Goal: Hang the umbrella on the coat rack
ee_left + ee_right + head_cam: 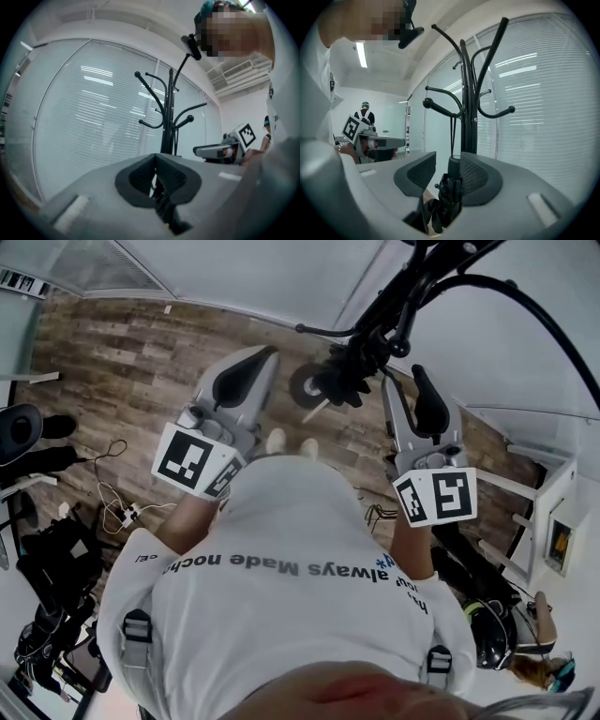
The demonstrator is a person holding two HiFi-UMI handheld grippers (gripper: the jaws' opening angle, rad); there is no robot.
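Umbrella [342, 381]: one, black and folded, hangs beside the single coat rack [412, 296] above the wooden floor [122, 352] in the head view. It is between the left hand-held gripper [261, 360] and the right hand-held gripper [419, 381].

In the left gripper view, the left hand-held gripper [155, 157] has its jaws together and empty, facing the coat rack [167, 122].

In the right gripper view, the right hand-held gripper [447, 158] has its jaws apart. The umbrella [446, 199] dangles in the gap on one cord [452, 133] from a hook of the coat rack [468, 108].
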